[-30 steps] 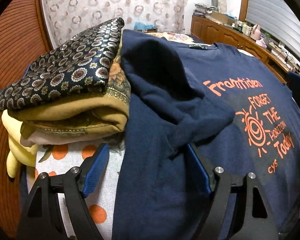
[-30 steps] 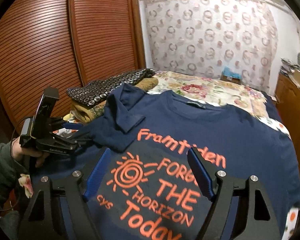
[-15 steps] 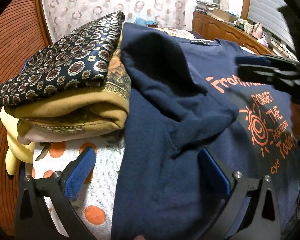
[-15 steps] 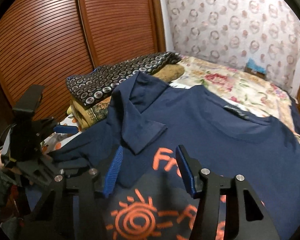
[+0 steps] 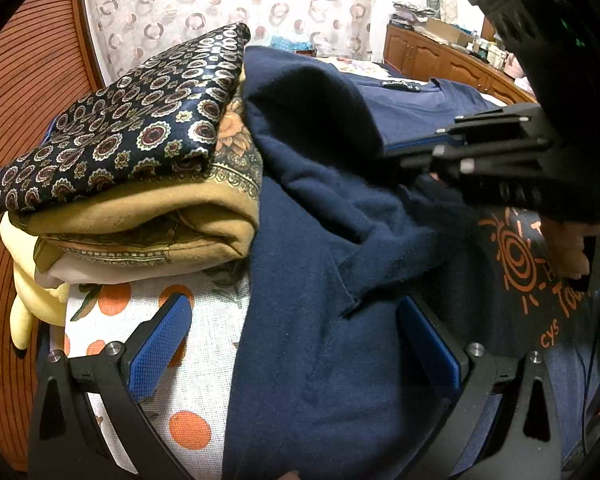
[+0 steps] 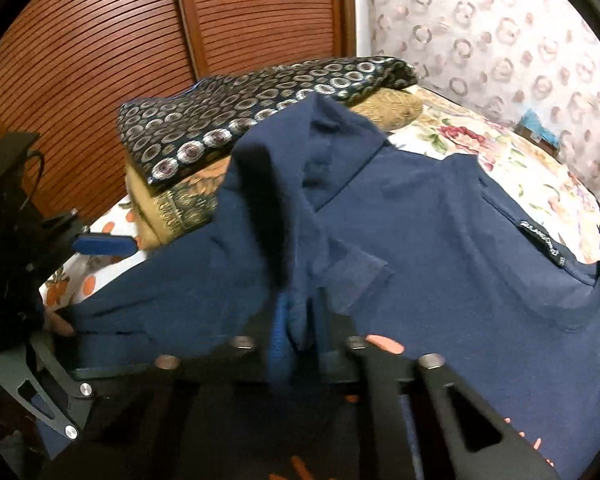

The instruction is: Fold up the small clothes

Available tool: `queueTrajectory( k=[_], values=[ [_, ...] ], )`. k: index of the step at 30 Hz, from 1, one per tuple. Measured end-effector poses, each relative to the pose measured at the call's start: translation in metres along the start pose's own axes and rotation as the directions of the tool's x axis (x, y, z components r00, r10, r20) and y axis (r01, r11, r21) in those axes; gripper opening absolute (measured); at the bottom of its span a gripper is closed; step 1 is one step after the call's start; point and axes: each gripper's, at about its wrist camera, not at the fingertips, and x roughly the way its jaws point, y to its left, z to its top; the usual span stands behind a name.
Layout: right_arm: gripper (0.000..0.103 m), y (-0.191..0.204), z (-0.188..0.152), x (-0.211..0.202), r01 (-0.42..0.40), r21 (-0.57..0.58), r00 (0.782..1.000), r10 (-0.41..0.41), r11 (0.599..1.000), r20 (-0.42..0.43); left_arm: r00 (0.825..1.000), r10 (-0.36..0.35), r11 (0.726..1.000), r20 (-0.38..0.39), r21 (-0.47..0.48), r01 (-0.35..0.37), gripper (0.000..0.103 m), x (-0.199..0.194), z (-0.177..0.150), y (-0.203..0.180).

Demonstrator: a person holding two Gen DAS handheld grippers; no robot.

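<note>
Right tongs (image 6: 300,320) have just closed, pinching the navy T-shirt (image 6: 440,260); left tongs (image 5: 296,344) gape wide over it, on the bed (image 6: 512,160) beside folded clothes (image 5: 140,184).

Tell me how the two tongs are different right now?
The left tongs stand wide open, their blue pads apart over the navy T-shirt, pinching nothing. The right tongs have just been closing and are now shut on a bunched fold of the T-shirt's sleeve. The left tongs sit near the shirt's edge by the stack of folded clothes; the right tongs sit further in, toward the orange print. Both are black with blue pads.
</note>
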Motion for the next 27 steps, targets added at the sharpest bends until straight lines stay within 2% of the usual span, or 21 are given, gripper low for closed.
queueTrajectory(
  k=[6,10,14,17,18,20,21,23,27],
  values=[
    [0.004,-0.026,0.0,-0.035,0.06,0.077,0.988,-0.07,0.995,0.138,1.0,0.0,1.0,0.001,-0.003,0.0,0.103,-0.001,0.0,0.0],
    [0.004,-0.045,0.006,-0.065,0.083,0.103,0.98,-0.099,0.991,0.171,1.0,-0.021,1.0,0.012,-0.009,0.021,0.103,-0.007,-0.005,0.004],
    [0.004,-0.052,0.005,-0.093,0.072,0.115,0.984,-0.089,0.991,0.156,0.99,-0.04,0.999,0.133,-0.022,0.043,0.103,-0.037,-0.008,0.006],
    [0.004,-0.049,0.004,-0.109,0.067,0.131,0.987,-0.084,0.989,0.135,0.974,-0.076,0.994,0.215,-0.062,0.091,0.103,-0.065,-0.006,0.011],
    [0.004,-0.052,0.005,-0.115,0.086,0.143,0.987,-0.105,0.986,0.126,0.967,-0.073,0.993,0.244,-0.072,0.093,0.103,-0.074,-0.005,0.012],
    [0.004,-0.056,0.008,-0.122,0.173,0.173,0.973,-0.195,0.969,0.12,0.96,-0.052,0.995,0.276,-0.072,0.075,0.103,-0.084,-0.004,0.012],
    [0.006,-0.058,0.011,-0.119,0.228,0.176,0.962,-0.249,0.958,0.113,0.958,-0.038,0.996,0.285,-0.07,0.06,0.103,-0.087,-0.003,0.012],
    [0.021,-0.061,0.007,-0.114,0.298,0.176,0.943,-0.318,0.938,0.1,0.954,0.002,0.998,0.299,-0.066,0.019,0.103,-0.091,0.0,0.009],
    [0.024,-0.041,-0.009,-0.099,0.219,0.15,0.961,-0.24,0.964,0.137,0.951,0.036,0.998,0.306,-0.064,-0.017,0.103,-0.091,0.001,0.008]
  ],
)
